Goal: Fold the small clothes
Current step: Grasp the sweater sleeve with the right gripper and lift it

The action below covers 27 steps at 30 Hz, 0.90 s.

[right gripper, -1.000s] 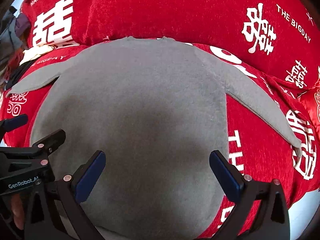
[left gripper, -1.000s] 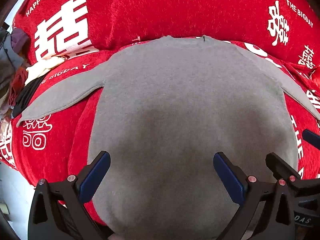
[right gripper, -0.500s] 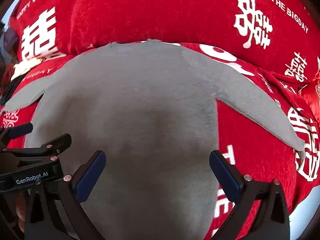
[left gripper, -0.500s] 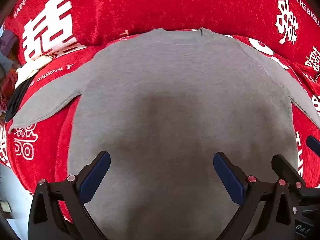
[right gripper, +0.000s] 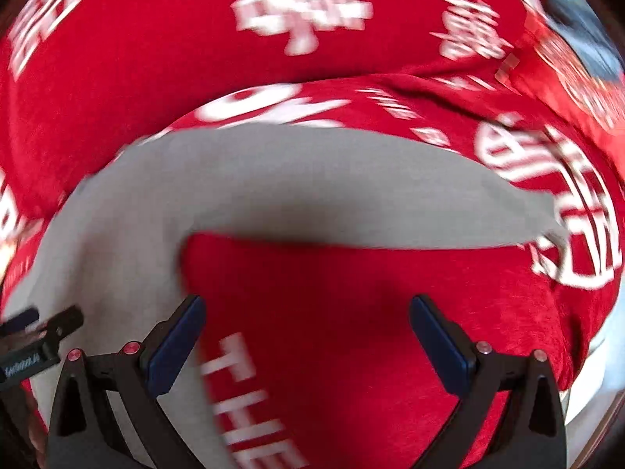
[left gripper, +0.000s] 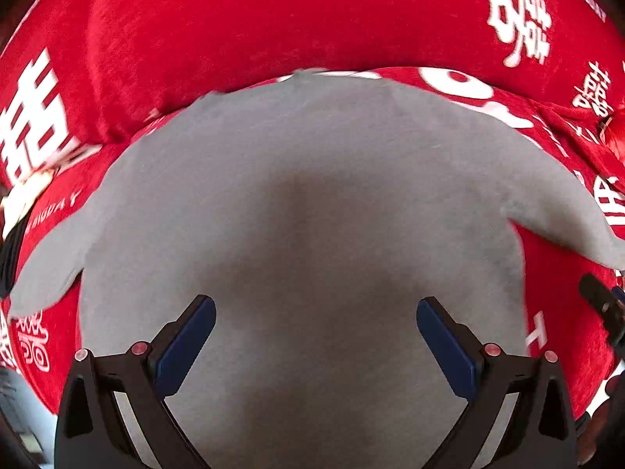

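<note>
A grey sweater (left gripper: 304, 203) lies flat on the red cover (left gripper: 234, 19), both sleeves out. The left gripper (left gripper: 315, 336) hovers over its body, jaws spread; the right gripper (right gripper: 306, 332), jaws spread, hovers near the right sleeve (right gripper: 390, 203).

Grey long-sleeved top (left gripper: 304, 203) flat, sleeves spread, on red blanket (left gripper: 242, 19).

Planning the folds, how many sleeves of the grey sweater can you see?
2. The left sleeve lies spread toward the left edge, and the right sleeve stretches right across the red blanket. Neither is folded in yet.
</note>
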Available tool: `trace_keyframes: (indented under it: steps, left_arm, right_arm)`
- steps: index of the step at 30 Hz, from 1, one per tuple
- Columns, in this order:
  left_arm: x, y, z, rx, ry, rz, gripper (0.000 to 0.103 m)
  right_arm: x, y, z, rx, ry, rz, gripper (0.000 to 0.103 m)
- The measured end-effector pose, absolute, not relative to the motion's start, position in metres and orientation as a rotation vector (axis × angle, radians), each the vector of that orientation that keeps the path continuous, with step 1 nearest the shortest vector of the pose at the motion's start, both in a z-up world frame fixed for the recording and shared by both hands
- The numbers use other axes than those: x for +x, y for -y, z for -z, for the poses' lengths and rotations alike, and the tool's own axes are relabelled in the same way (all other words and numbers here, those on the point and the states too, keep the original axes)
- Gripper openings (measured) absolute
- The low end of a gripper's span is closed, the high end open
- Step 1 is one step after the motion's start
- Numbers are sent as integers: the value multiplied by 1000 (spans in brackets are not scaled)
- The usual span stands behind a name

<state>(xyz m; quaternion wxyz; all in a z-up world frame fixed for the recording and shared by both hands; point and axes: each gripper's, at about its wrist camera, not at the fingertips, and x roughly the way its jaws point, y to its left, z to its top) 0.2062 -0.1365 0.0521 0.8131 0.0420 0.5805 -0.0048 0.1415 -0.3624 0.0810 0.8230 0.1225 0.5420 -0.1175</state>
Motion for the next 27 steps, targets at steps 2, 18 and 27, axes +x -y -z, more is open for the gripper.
trace_keyframes:
  steps: [2, 18, 27]
  left_arm:
    - [216, 151, -53, 103, -1239, 27, 103]
    - [285, 201, -24, 92, -1313, -4, 103]
    - [308, 194, -13, 23, -1332, -23, 103]
  right_arm:
    - [139, 391, -78, 337, -1144, 308, 103]
    - [154, 544, -39, 590, -1086, 537, 103]
    - [174, 556, -38, 564, -1044, 495, 27]
